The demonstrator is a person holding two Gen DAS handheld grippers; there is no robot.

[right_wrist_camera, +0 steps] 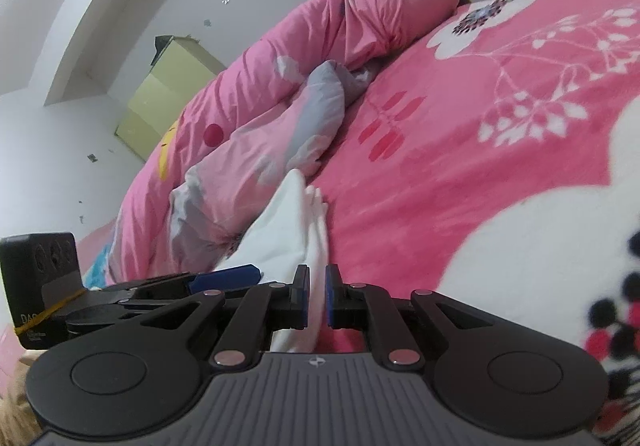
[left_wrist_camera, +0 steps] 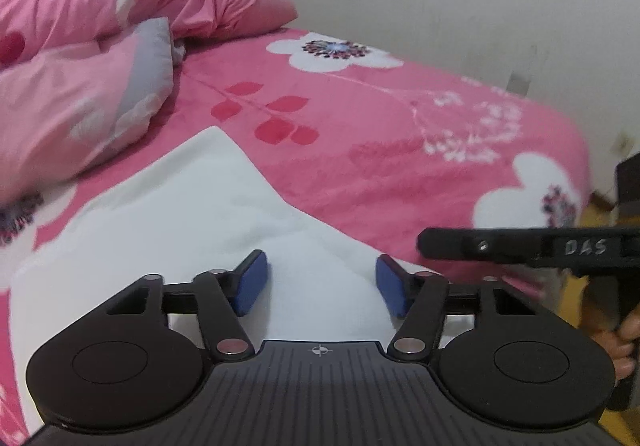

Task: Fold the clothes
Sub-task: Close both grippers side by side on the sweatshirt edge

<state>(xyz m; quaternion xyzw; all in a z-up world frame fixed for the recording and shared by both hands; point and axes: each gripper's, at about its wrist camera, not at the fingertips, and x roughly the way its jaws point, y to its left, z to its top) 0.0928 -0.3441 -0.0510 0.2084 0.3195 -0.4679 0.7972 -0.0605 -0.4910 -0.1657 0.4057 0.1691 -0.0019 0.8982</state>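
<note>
The right gripper (right_wrist_camera: pixel 316 296) is being pressed together on an edge of the white garment (right_wrist_camera: pixel 288 222), cloth being pinched between its blue pads (right_wrist_camera: pixel 330 296). The left gripper (left_wrist_camera: pixel 318 284) is being held spread over the garment (left_wrist_camera: pixel 192 214), nothing being gripped between its pads (left_wrist_camera: pixel 251 282), and the right tool's black body (left_wrist_camera: pixel 520 246) is being seen just beside it, with fingers of a hand (left_wrist_camera: pixel 626 342) wrapped on its handle. The garment is being kept on the pink flowered bedspread (left_wrist_camera: pixel 380 134), lying smooth and flat with one straight diagonal edge and a pointed corner toward the bunched pink quilt (left_wrist_camera: pixel 100 26). How far the folding is along cannot be settled: the flat shape is fitting either a piece being spread out for folding or one being carried through a fold, with the pinched edge seeming lifted slightly. No neat finished stack is being shown.
</note>
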